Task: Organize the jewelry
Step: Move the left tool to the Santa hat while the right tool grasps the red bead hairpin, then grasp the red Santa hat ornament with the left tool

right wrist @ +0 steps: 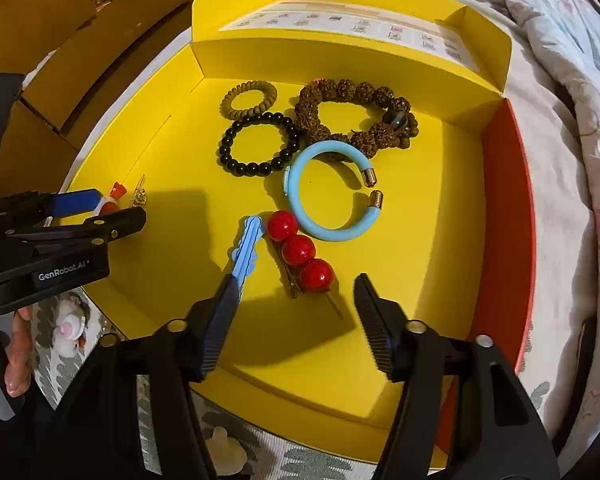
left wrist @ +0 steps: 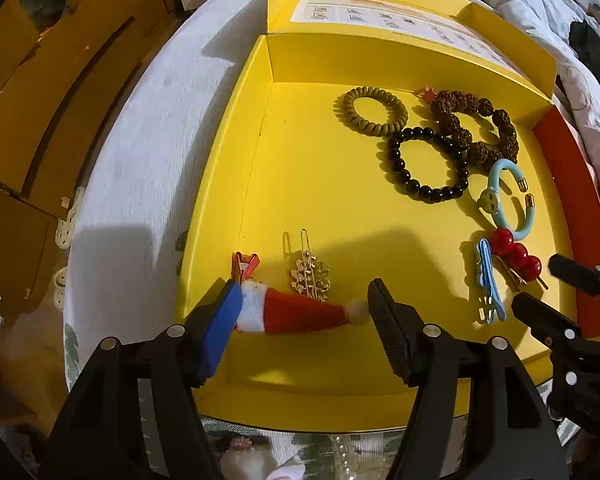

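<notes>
In the left wrist view the left gripper (left wrist: 304,308) grasps a Santa-hat hair clip (left wrist: 296,312) lengthwise, low in the yellow box (left wrist: 236,184); a gold clip (left wrist: 310,274) lies just above; at lower right the right gripper (right wrist: 296,312) stands released, straddling the red-bead hairpin (right wrist: 300,252), its left pad touching the blue clip (right wrist: 246,248); bracelets (right wrist: 260,144) sit toward the top.

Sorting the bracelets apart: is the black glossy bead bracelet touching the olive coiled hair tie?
Touching. In the left wrist view the black glossy bead bracelet meets the olive coiled hair tie with no yellow showing between.
</notes>
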A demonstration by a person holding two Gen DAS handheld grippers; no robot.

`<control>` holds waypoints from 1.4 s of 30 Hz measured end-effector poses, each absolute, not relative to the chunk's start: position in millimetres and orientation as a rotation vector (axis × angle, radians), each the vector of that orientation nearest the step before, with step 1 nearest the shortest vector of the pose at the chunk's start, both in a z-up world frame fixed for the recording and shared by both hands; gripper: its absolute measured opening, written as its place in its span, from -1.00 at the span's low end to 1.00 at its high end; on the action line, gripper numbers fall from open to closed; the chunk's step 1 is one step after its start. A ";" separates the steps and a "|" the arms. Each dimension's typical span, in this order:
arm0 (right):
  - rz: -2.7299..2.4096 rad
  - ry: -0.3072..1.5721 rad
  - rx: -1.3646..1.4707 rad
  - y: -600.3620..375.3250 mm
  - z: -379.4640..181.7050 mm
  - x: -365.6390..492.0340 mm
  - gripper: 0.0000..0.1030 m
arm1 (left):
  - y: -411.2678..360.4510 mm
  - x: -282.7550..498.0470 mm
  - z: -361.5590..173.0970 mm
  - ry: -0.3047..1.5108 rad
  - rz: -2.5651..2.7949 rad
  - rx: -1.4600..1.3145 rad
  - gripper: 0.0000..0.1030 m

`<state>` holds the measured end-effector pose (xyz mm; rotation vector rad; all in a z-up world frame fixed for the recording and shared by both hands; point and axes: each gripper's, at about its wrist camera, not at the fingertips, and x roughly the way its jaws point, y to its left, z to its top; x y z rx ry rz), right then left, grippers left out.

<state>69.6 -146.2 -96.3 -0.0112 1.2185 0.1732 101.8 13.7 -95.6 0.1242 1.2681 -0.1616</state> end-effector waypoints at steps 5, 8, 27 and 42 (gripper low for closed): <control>0.160 1.241 -0.025 -145.3 -106.5 73.1 -0.19 | 9.7 100.2 -95.0 1.260 -0.162 0.139 0.26; 0.152 1.223 -0.038 -144.7 -108.7 74.4 -0.20 | 6.6 98.5 -94.5 1.259 -0.179 0.139 0.25; 0.150 1.212 0.027 -154.7 -100.7 74.7 -0.49 | 10.2 99.5 -83.0 1.232 -0.216 0.065 -0.86; 0.144 1.214 0.013 -152.3 -107.6 76.2 -0.49 | 20.9 99.7 -83.9 1.238 -0.164 0.068 -0.03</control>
